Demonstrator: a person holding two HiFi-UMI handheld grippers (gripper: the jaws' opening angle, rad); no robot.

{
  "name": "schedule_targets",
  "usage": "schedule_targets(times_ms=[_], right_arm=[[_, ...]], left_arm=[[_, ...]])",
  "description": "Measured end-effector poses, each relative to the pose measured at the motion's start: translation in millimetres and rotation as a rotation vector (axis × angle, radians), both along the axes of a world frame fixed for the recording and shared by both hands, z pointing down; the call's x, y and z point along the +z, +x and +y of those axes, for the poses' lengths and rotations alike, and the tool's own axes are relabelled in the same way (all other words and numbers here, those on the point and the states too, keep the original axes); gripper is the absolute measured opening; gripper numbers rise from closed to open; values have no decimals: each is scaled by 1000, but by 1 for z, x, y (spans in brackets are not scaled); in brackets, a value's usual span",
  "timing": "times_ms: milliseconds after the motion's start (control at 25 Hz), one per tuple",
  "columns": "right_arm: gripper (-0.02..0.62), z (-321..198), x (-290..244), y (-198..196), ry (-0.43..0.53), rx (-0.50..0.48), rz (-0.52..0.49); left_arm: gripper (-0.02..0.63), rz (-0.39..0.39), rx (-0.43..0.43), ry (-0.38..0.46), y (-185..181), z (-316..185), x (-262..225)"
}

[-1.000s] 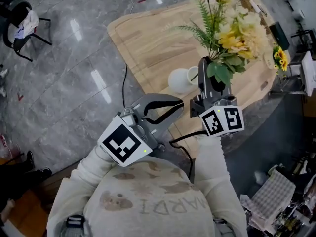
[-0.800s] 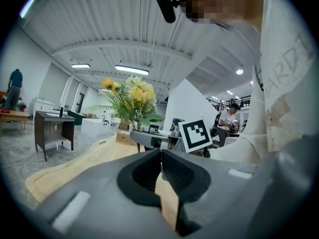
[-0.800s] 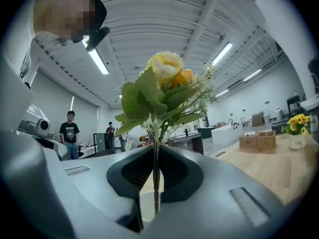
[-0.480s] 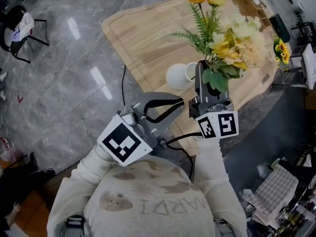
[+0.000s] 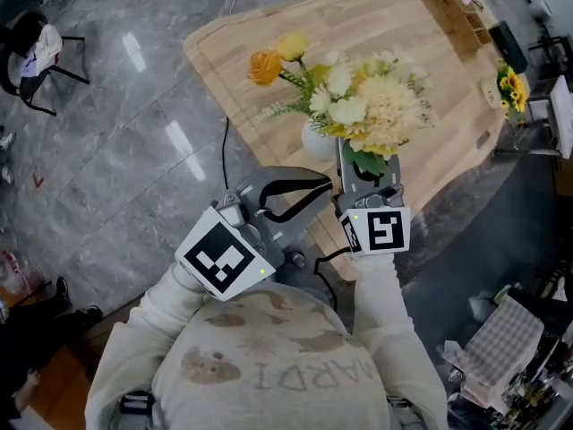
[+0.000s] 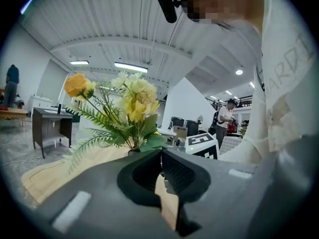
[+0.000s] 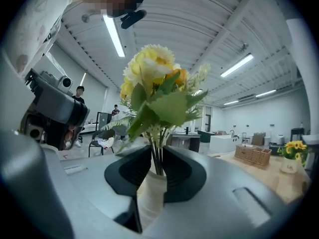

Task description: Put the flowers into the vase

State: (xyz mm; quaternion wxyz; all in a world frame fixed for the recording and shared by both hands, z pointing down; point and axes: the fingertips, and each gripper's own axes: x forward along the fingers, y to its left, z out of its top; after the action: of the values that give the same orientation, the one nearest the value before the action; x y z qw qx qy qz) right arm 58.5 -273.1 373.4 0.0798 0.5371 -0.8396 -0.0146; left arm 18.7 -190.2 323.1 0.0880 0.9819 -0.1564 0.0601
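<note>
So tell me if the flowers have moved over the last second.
Yes. In the head view the flowers, clamped in the right gripper, have swung left, from beside the white vase to over it.

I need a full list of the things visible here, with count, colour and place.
bouquet: one, yellow, cream and orange, above the vase
vase: one, white, on the table, partly hidden by the bouquet
table: one, light wood, before the person
basket: one, brown wicker, table's far end
sunflower pot: one, yellow blooms, table's right edge
chair: one, black, far left
bystanders: at least two, colours unclear, far off in the hall
left gripper: one, grey, shut, empty
right gripper: one, grey, shut on the bouquet's stems
</note>
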Motion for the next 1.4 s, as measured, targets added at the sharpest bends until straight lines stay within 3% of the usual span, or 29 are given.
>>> schedule_targets(times_ms=[400,720,1000,1400], right_arm=[[164,-1,1,9,-16,57,-4],[175,7,1,17,-31,65,-23],[205,15,8,20,-100,47,-93],[206,29,18,29,-164,70,-103]], left_arm=[[5,-3,-4,4,0,3,1],[5,-4,-2,12,4,5,-1],[5,-3,-4,9,6,8,0],[5,-1,-18,19,8,16,-7]])
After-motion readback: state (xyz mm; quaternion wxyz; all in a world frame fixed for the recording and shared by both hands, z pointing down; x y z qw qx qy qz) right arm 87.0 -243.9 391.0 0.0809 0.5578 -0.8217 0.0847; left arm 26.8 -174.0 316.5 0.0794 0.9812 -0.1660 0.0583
